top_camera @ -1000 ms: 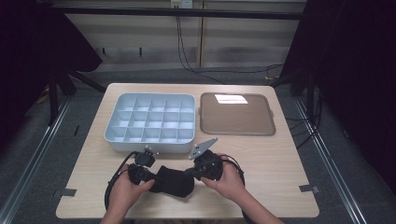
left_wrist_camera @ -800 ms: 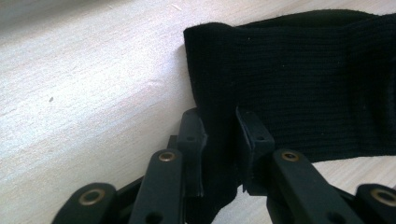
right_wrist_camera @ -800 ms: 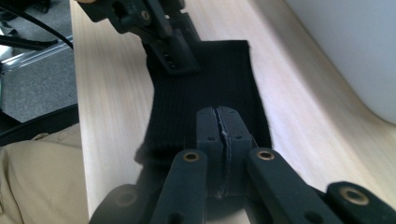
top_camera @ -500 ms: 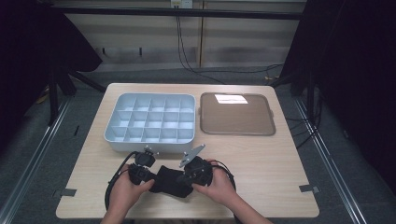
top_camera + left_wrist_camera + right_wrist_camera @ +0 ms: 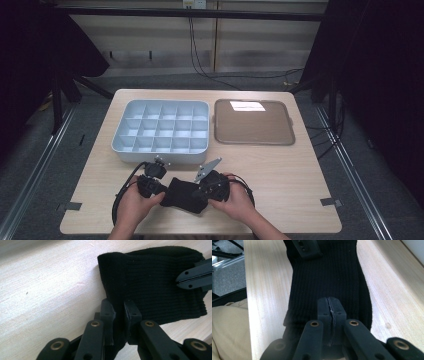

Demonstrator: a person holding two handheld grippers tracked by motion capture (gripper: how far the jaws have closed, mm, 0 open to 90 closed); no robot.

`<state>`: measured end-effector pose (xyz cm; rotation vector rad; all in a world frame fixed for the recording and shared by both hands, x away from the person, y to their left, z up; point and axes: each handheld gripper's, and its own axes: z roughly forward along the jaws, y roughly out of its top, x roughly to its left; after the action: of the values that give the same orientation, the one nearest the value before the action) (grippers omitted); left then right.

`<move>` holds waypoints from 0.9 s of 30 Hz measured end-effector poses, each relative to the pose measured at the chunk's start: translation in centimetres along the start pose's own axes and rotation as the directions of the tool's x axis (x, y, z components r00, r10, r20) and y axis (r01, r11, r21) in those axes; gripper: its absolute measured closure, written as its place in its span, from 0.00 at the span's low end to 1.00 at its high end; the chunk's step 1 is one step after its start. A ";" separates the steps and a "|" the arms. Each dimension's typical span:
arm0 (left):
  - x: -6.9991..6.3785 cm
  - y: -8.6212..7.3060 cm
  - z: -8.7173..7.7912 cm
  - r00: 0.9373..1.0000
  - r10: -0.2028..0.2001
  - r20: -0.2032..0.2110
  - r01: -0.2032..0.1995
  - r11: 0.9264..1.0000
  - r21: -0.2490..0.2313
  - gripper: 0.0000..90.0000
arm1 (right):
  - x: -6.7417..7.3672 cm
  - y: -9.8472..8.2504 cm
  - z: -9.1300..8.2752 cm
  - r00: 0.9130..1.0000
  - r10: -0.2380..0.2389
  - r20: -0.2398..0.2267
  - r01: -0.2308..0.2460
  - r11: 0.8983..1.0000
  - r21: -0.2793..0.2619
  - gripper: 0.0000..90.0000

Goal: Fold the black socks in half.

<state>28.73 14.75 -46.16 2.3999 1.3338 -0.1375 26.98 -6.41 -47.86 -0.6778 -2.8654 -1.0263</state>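
Note:
A black ribbed sock (image 5: 182, 194) lies on the wooden table near its front edge, between both grippers. My left gripper (image 5: 164, 192) holds its left end. In the left gripper view the jaws (image 5: 119, 312) have just been closing and now pinch a fold of the sock (image 5: 150, 282). My right gripper (image 5: 202, 192) holds the other end. In the right gripper view its jaws (image 5: 331, 306) are pressed together on the sock's (image 5: 324, 275) edge. The right gripper (image 5: 192, 277) also appears at the far end of the sock in the left gripper view.
A pale blue compartment box (image 5: 155, 156) stands just behind the hands, its cells bare. To its right lies a flat brown tray (image 5: 252, 125) with a bright white patch (image 5: 247, 105) at its back. Cables loop beside both hands.
The right hand has come down and a little left, toward the left hand. The sock between the grippers looks shorter and more bunched. The left hand has stayed put.

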 end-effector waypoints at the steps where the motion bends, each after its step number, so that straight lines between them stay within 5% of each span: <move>1: 0.0 0.0 -0.1 1.000 0.002 0.001 -0.002 1.000 0.001 0.89 | 0.0 0.0 0.1 1.000 -0.008 0.001 0.008 1.000 -0.003 0.98; 27: -0.7 0.5 -1.6 1.000 0.023 0.019 -0.023 1.000 -0.010 0.90 | 0.1 -0.1 0.3 1.000 -0.003 0.002 0.003 1.000 -0.003 1.00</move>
<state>28.62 14.58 -44.38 2.3990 1.2955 -0.1471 26.88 -6.27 -48.11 -0.6756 -2.8684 -1.0312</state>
